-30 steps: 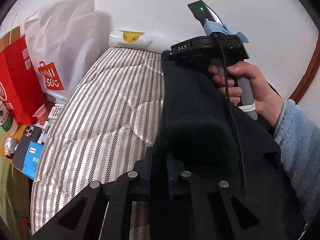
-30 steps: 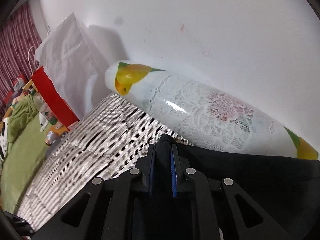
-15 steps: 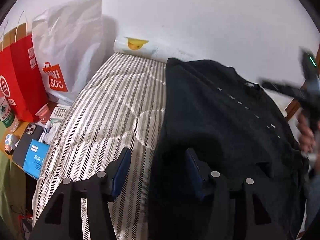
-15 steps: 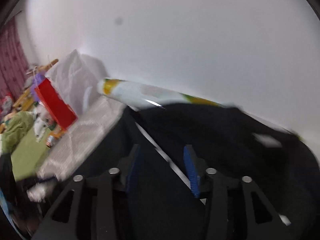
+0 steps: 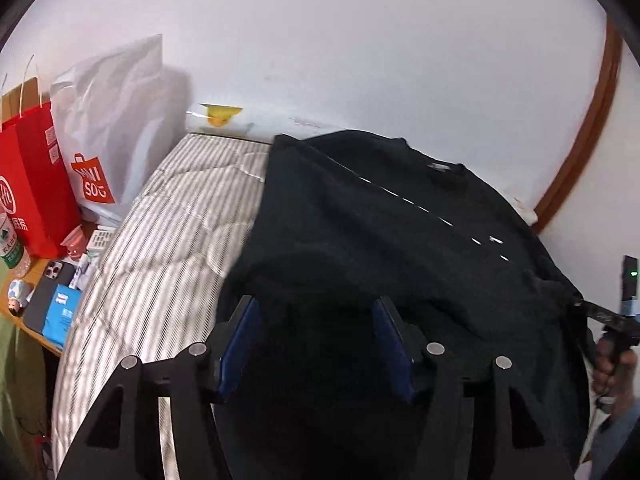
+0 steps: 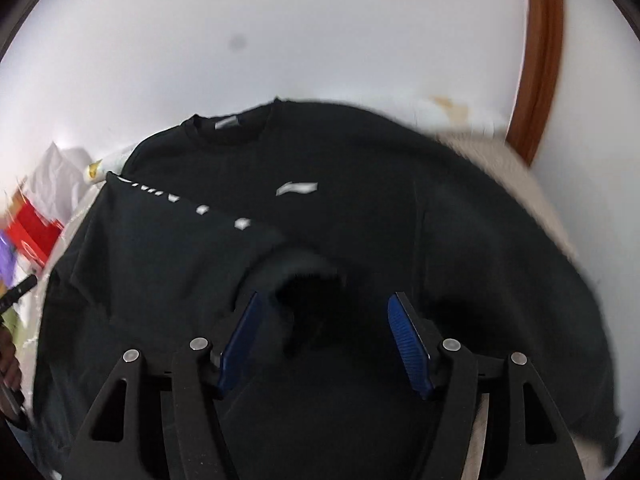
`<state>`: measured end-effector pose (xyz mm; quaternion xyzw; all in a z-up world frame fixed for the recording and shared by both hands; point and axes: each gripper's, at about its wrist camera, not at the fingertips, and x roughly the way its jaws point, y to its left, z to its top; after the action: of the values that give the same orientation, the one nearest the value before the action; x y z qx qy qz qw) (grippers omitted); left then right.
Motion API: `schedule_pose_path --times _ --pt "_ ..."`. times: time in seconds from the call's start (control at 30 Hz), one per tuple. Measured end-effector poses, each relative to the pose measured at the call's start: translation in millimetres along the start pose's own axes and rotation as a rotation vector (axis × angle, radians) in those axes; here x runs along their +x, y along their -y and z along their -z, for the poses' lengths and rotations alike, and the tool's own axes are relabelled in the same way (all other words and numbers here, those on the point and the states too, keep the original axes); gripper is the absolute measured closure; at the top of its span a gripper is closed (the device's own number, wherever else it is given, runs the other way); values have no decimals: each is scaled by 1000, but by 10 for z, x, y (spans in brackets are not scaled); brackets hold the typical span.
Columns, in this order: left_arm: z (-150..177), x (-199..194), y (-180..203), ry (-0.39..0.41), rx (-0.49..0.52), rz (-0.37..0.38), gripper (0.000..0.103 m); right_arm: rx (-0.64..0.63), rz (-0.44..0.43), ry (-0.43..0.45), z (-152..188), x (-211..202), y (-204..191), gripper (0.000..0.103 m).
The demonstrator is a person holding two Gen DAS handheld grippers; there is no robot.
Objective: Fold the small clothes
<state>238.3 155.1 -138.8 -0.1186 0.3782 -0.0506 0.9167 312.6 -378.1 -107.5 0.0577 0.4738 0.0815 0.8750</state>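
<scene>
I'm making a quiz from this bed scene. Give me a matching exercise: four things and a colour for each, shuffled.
Things:
1. sweatshirt
2. tall paper bag
3. mattress cover
4. finger pads

Colours:
a. blue
b. grey-and-white stripes
c. black
d. red

Pairs: 1-c, 2-d, 3-b, 4-a

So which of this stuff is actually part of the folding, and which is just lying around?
Part of the job:
- black sweatshirt
- left tool, jaws opening
- right tool, jaws opening
- striped mattress it lies on

Just lying about:
- red bag
- white bag
- phone
- blue packet
</scene>
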Motion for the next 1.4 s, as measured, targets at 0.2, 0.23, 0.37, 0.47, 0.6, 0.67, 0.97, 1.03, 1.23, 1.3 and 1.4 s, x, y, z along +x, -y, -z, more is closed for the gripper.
schedule_pose_path --times 0.2,0.23,0.37,0.47,0.6,0.67,0.97,1.03,1.23,1.3,1.4 --pt "148 66 232 -62 15 28 44 47 -105 -41 50 386 -277 38" --pt "158 91 261 -65 22 22 44 42 -107 -57 21 494 -327 38" --pt "23 264 326 -18 67 -75 44 -2 -44 -66 -61 733 -506 54" --pt "-159 513 211 -24 51 -168 44 -38 -81 -27 -165 676 -560 85" --pt "-219 895 73 -129 62 -245 44 -78 -77 52 -317 445 -456 91" --pt "-202 903 116 -107 90 -261 44 -87 -67 88 -383 356 -332 91" --pt "-184 889 108 -111 101 -245 40 -87 92 15 -241 706 36 91" --pt "-181 860 117 -119 104 -239 40 -77 92 -8 -185 732 73 85" --pt "-142 636 176 -104 64 -163 32 -76 110 49 123 133 133 54" --pt "-102 529 239 -86 66 -156 30 -74 106 93 258 -101 211 51" --pt "-33 375 353 -73 69 -128 28 -28 159 129 524 -456 527 39"
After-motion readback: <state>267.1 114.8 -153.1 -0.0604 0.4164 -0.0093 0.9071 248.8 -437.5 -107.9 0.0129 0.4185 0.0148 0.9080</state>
